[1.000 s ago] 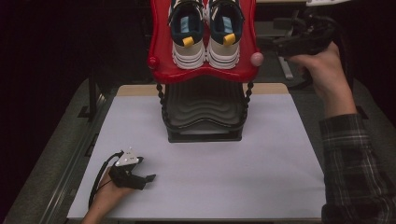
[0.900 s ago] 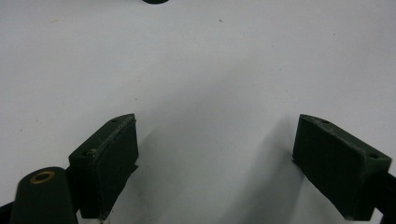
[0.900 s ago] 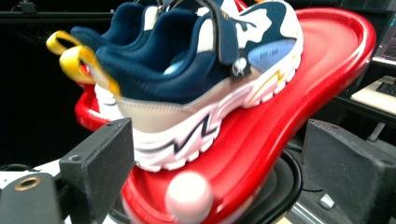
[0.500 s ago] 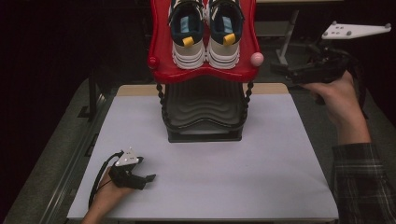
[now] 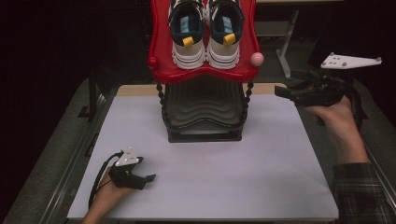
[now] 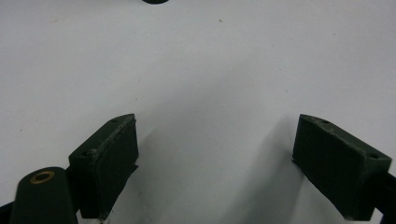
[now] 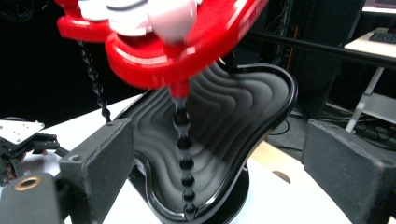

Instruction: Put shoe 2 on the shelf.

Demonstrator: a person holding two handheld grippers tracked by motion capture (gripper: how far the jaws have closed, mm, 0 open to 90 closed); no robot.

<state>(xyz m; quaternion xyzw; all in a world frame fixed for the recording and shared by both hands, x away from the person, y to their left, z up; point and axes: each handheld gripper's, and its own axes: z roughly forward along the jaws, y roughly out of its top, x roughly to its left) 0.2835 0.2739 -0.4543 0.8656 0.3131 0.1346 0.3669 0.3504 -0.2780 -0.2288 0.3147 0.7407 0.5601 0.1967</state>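
Since a second ago the right gripper (image 5: 285,92) has swung outward and lowered — it now sits beyond the right edge of the counter (image 5: 261,158), level with the rack's upper tier, its fingers pointing left toward the rack. The left gripper (image 5: 148,178) has not shifted; it lies on the counter near the front left corner, under the person's left hand (image 5: 105,198).

Both grippers are released. In the left gripper view the two fingers (image 6: 109,161) stand wide apart over bare white counter with nothing between them. In the right gripper view the fingers (image 7: 100,161) are likewise spread, framing the rack without touching it.

The shoe rack stands at the middle back of the counter. Its red top shelf (image 5: 203,72) carries a pair of sneakers (image 5: 205,30), heels toward the camera, side by side. Below it the black ribbed lower shelf (image 5: 203,105) holds nothing, and beaded black posts (image 7: 182,135) join the two tiers — a pale pink knob (image 5: 257,59) caps the post nearest the right gripper.
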